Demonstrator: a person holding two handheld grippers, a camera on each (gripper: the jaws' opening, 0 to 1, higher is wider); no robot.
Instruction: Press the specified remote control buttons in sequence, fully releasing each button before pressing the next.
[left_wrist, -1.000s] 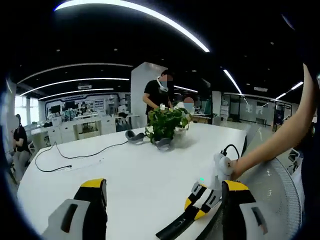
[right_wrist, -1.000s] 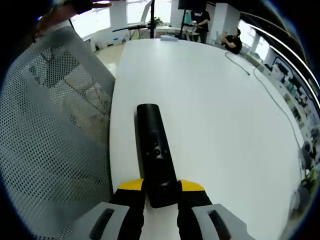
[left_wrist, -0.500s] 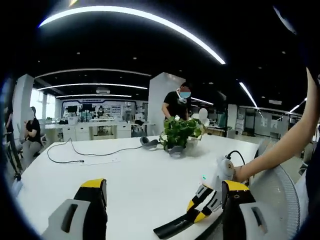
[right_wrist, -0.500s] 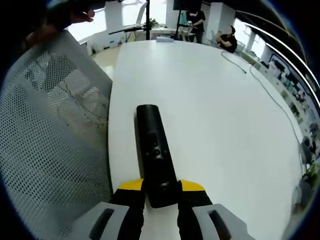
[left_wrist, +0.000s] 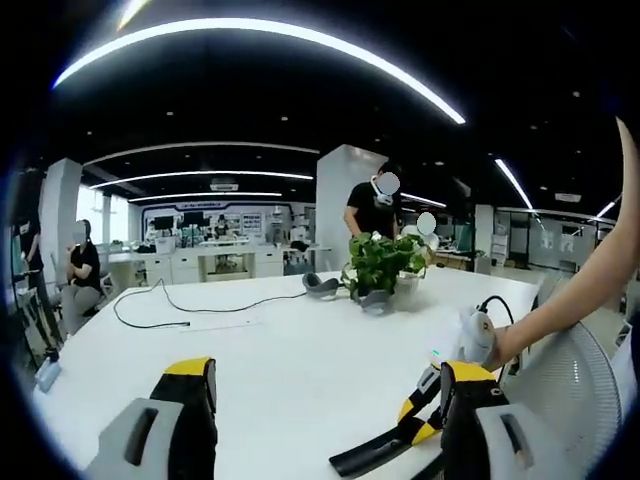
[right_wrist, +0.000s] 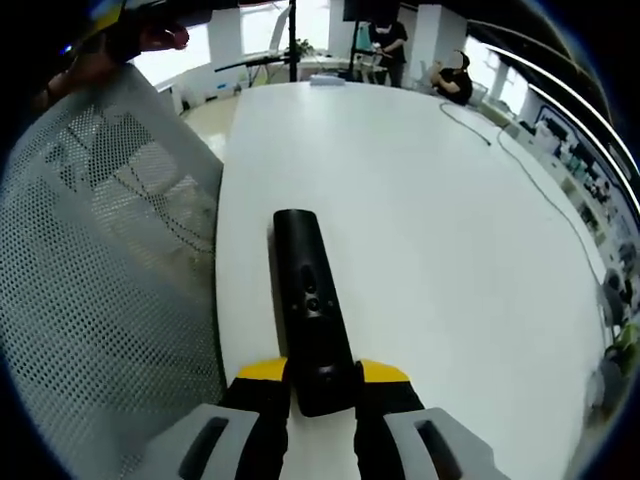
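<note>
A black remote control (right_wrist: 310, 300) lies lengthwise over the white table (right_wrist: 440, 230), its small buttons facing up. My right gripper (right_wrist: 323, 378) is shut on its near end with yellow-tipped jaws. In the left gripper view the same remote (left_wrist: 378, 452) pokes out low on the right, held by the right gripper (left_wrist: 428, 412) with its yellow-black stripes, and a person's bare arm (left_wrist: 565, 305) sits behind it. My left gripper (left_wrist: 328, 370) hovers above the table (left_wrist: 280, 350), open, with nothing between its jaws.
A grey mesh chair back (right_wrist: 100, 300) stands against the table's edge left of the remote. A potted plant (left_wrist: 378, 262), a headset (left_wrist: 322, 285) and a black cable (left_wrist: 190, 305) sit far across the table. People stand and sit in the background.
The left gripper view has swung, so plant and table contents sit further right and the room's left side shows. The right gripper's hold on the remote is unchanged.
</note>
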